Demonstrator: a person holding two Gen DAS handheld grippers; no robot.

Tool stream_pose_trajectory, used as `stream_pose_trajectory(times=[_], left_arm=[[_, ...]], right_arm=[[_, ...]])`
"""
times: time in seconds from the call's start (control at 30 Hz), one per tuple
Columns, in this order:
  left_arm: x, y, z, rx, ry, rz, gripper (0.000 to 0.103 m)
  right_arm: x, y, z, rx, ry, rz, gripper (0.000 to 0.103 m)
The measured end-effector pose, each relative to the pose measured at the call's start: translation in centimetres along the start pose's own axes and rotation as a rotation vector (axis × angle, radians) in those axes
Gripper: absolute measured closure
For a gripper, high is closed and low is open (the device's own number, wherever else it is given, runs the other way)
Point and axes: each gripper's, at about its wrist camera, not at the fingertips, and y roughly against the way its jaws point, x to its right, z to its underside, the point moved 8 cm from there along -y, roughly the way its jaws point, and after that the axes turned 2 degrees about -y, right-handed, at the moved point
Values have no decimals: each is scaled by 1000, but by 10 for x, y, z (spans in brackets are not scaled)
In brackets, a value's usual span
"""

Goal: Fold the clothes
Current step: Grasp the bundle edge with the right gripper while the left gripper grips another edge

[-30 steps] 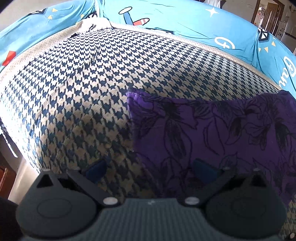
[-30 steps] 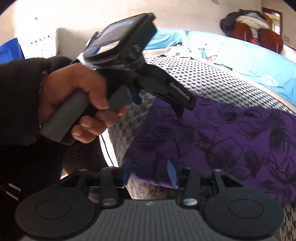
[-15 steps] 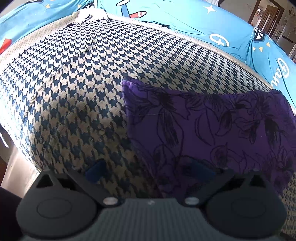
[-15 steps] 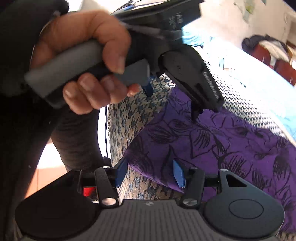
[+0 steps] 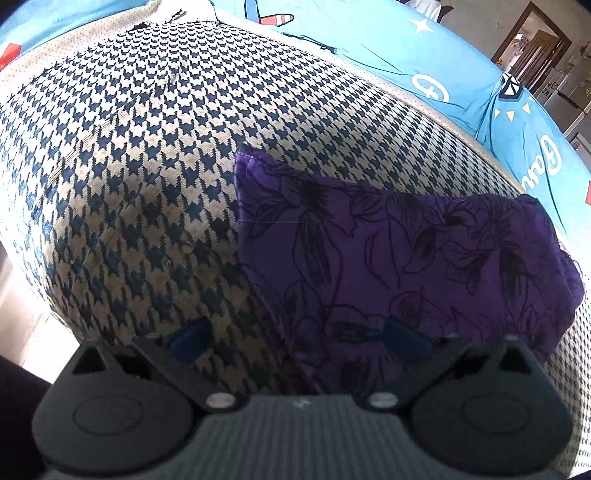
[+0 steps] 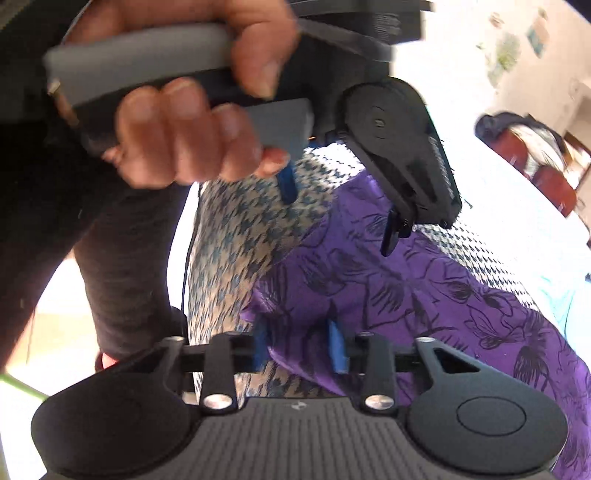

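Note:
A purple garment (image 5: 406, 251) with black flower outlines lies flat on a houndstooth cover (image 5: 129, 166). My left gripper (image 5: 298, 339) hovers open over the garment's near left edge, one pad above the purple cloth and the other above the cover. In the right wrist view the garment's (image 6: 424, 295) near corner is bunched between the blue pads of my right gripper (image 6: 299, 347), whose jaws are closing on it. A hand (image 6: 184, 140) holds the left gripper (image 6: 340, 212) just above and beyond, its jaws wide apart.
A blue printed sheet (image 5: 369, 33) covers the bed behind the houndstooth cover (image 6: 236, 251). The cover's edge drops off to the floor at the left. A dark sleeve fills the left of the right wrist view. A chair with piled clothes (image 6: 535, 147) stands far off.
My right gripper's jaws have narrowed from wide apart onto the garment's near corner, and it rolled and came lower and closer to the left gripper. The left gripper tilted slightly and stayed open.

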Motion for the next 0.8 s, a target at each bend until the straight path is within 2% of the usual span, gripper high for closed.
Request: stream_pose_trajectory(times=[0.07,0.2,0.37,0.5,0.6,0.77,0.8], left_arm=[[-1,4,-2,1,24,22,0],[-5,3,-7,-22,77,84,0],[-4,-2,-4,-49,81,122,0],[2,-7,-5,-60,92,173,0],[11,-11,-3,-76,95,235,1],[30,-13,1,-105,86,341,29],[33,-12,1,-109,85,348,31]], right_arm=[[14,3,-5,9,-99,-12,93],[42,13,-12,34,-301,-63,93],[69,26,-17,73,-485,-109,93],[84,30,-18,90,-568,-128,93],[85,31,-19,98,-572,-143,93],[76,27,-17,78,-507,-136,93],[73,26,-16,73,-487,-132,93]])
